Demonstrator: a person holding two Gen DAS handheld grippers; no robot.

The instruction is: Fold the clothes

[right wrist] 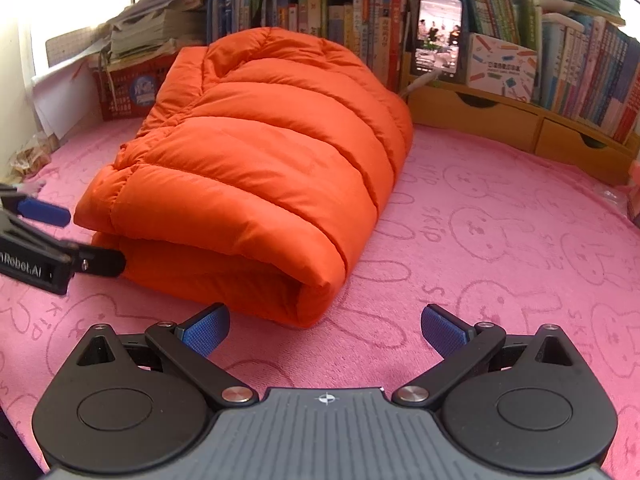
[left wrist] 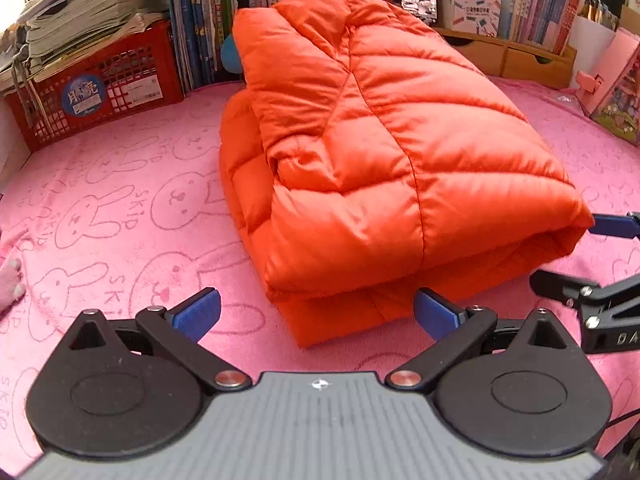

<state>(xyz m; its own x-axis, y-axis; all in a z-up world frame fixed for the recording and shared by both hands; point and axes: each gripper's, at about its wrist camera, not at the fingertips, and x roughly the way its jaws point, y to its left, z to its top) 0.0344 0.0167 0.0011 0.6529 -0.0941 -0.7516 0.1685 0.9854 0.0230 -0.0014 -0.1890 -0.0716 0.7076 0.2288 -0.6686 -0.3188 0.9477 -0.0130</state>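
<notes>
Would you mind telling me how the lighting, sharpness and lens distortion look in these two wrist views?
Left wrist view: even daylight, strong fisheye bending at the bookshelf, orange down jacket slightly soft, left hand-held gripper sharp. Right wrist view: window glare washes out the upper left, the pink bunny blanket curves toward the edges, right hand-held gripper crisp.

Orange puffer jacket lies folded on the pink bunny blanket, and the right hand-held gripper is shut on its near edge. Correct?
Not quite. The right hand-held gripper is open and holds nothing; the right wrist view shows its jaws spread, short of the jacket. The jacket does lie folded on the pink bunny blanket.
</notes>
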